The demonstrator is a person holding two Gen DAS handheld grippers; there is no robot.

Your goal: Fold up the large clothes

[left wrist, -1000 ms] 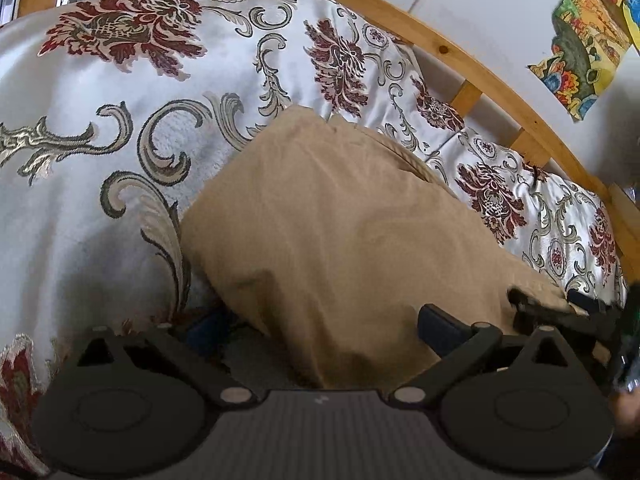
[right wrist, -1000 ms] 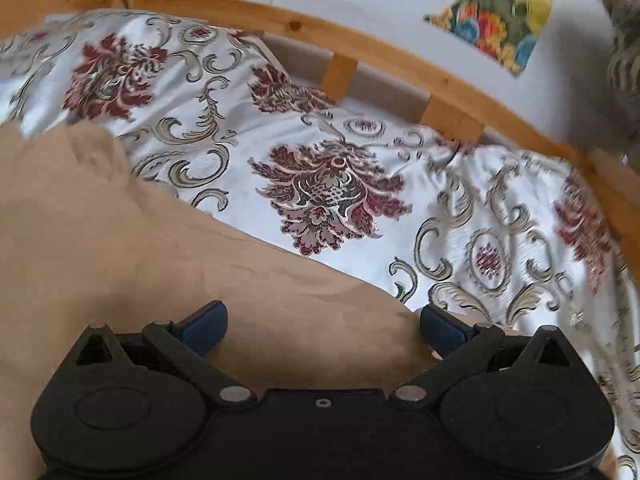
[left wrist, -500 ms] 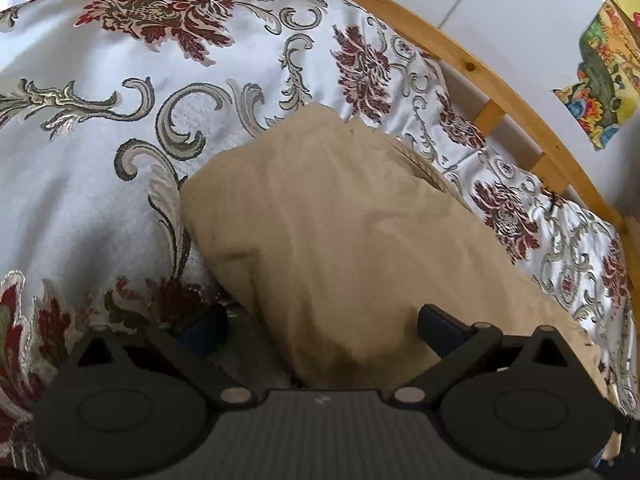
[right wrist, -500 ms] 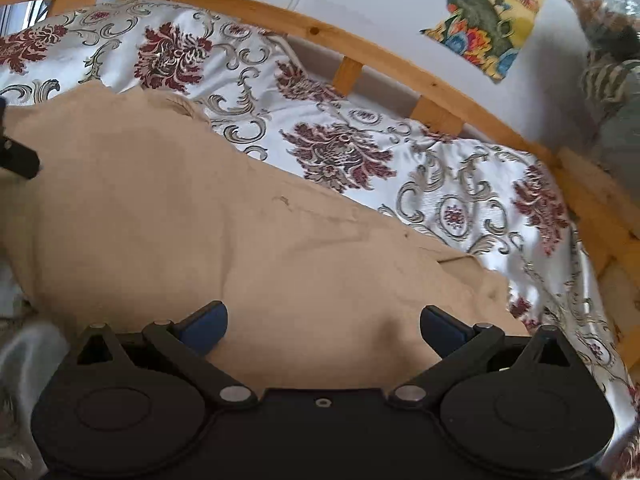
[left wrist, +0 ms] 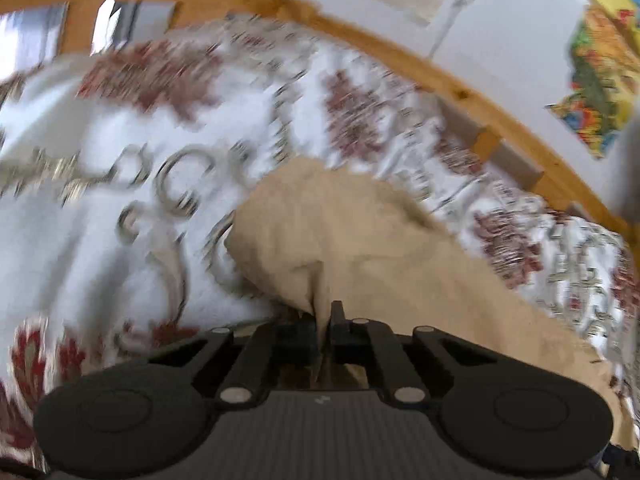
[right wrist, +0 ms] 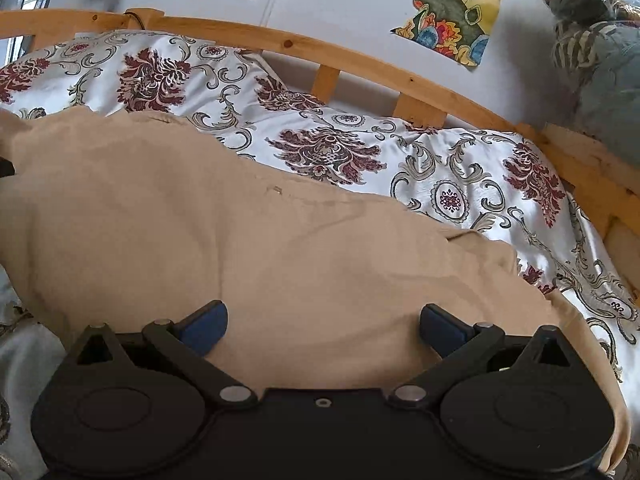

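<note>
One bed, covered by one white bedspread (right wrist: pixel 460 184) with dark red flowers and grey scrolls; sharp in the right wrist view, motion-blurred in the left. One wooden rail (right wrist: pixel 360 60) along the far side, three short uprights counted beneath it in the right view. White wall behind, three colourful pictures counted there in the right view, the largest (right wrist: pixel 452 12) at upper right. One bundle of striped and grey fabric (right wrist: pixel 600 64) at far right beyond the rail.

One tan garment (right wrist: pixel 260 240), lying across the bedspread from left edge to lower right, lightly wrinkled, near edge under both grippers.

Two grippers. Left gripper (left wrist: pixel 325 320): jaws just closed, now clamped together on a pinched fold at the near left corner of the garment (left wrist: pixel 360 248); cloth rising in a small peak ahead of the fingers. Right gripper (right wrist: pixel 322 320): jaws spread wide, blue pads (right wrist: pixel 204 322) well apart, garment lying between them, not pinched.
</note>
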